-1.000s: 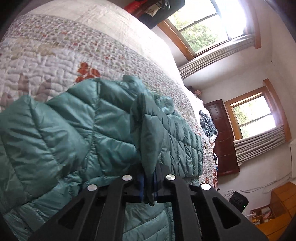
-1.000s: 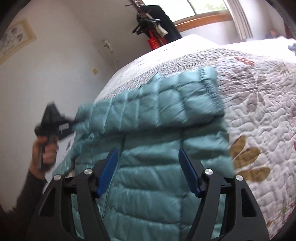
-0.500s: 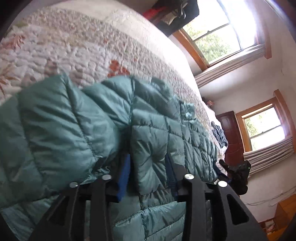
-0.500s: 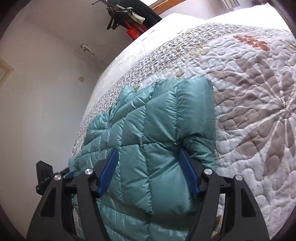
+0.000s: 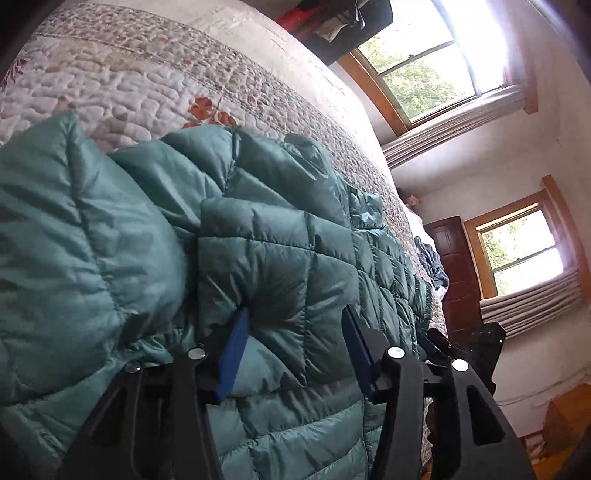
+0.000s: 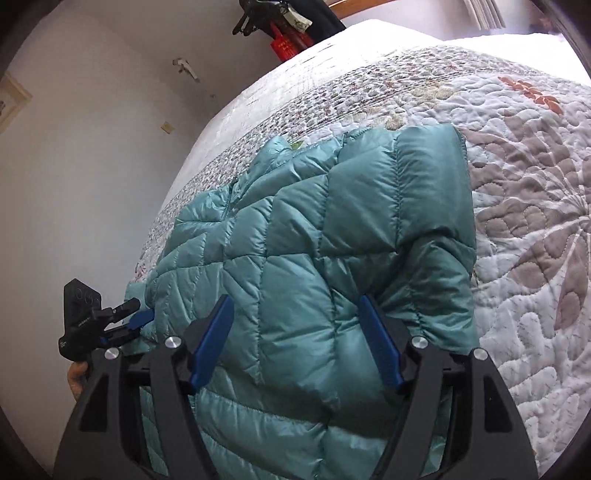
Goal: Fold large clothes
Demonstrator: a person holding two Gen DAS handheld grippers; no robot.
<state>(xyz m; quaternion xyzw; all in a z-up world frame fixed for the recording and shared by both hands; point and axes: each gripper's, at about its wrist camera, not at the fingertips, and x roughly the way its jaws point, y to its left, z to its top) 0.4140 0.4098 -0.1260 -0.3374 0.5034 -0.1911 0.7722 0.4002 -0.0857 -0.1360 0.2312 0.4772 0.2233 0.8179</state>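
A teal quilted puffer jacket (image 5: 280, 258) lies folded over itself on the floral quilted bed (image 5: 122, 81). My left gripper (image 5: 295, 350) is open, its blue pads (image 5: 234, 350) standing either side of a puffy folded edge without pinching it. In the right wrist view the jacket (image 6: 314, 240) fills the middle, and my right gripper (image 6: 295, 343) is open, straddling the near folded layer. The left gripper (image 6: 110, 325) shows at the jacket's left end, with a hand (image 6: 75, 376) under it. The right gripper (image 5: 480, 350) shows at the jacket's far end in the left wrist view.
The quilt (image 6: 535, 221) spreads bare to the right of the jacket. A pile of dark clothes (image 5: 432, 262) lies further up the bed, near a dark wooden door (image 5: 458, 266). Clothes on hangers (image 6: 284, 22) hang past the bed's far edge, beside a white wall (image 6: 92, 147).
My left gripper, shut on a jacket fold a second ago, has opened and let it drop onto the jacket. The right gripper stayed open and moved closer over the folded layer.
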